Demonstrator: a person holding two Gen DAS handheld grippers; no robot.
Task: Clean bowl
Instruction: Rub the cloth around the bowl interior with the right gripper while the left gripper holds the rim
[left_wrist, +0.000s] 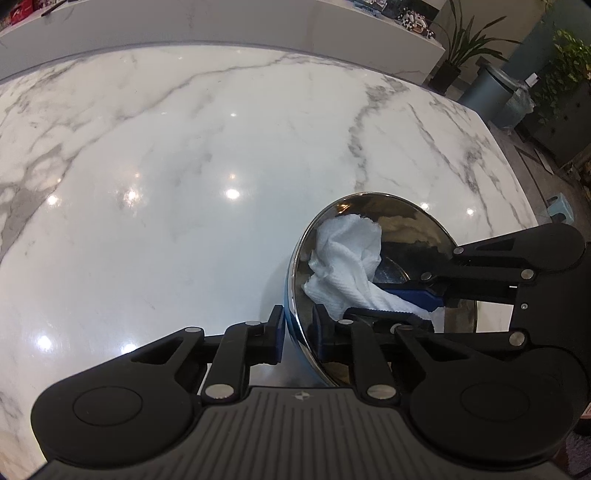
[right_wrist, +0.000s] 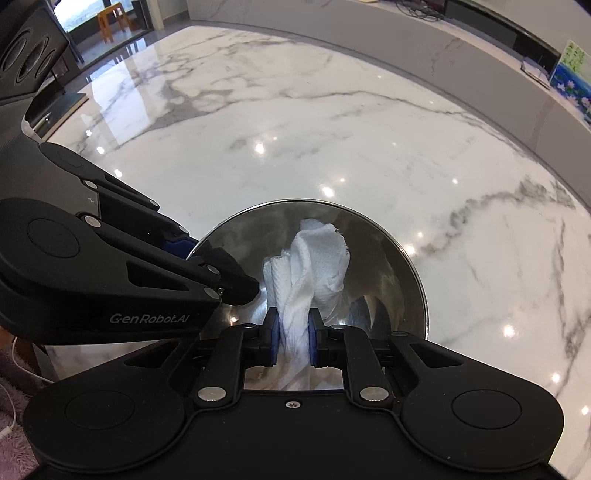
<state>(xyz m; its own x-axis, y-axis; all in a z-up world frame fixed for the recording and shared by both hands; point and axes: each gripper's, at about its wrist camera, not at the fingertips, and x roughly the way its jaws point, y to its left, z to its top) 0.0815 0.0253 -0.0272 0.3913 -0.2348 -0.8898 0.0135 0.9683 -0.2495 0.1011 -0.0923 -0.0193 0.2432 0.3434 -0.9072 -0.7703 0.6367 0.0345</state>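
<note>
While the left gripper clamps the rim of the bowl on the worktop, the right gripper pinches a towel inside; wiping round the wall likely comes next.

Bowl: steel bowl sits on the marble worktop, at about four o'clock from the view's centre.
Left hand-held gripper: at six o'clock, clamped on the bowl's near rim, one finger outside, one inside.
Right hand-held gripper: enters from three o'clock, pinching a white paper towel inside the bowl.
Background: potted plants at one o'clock.
</note>
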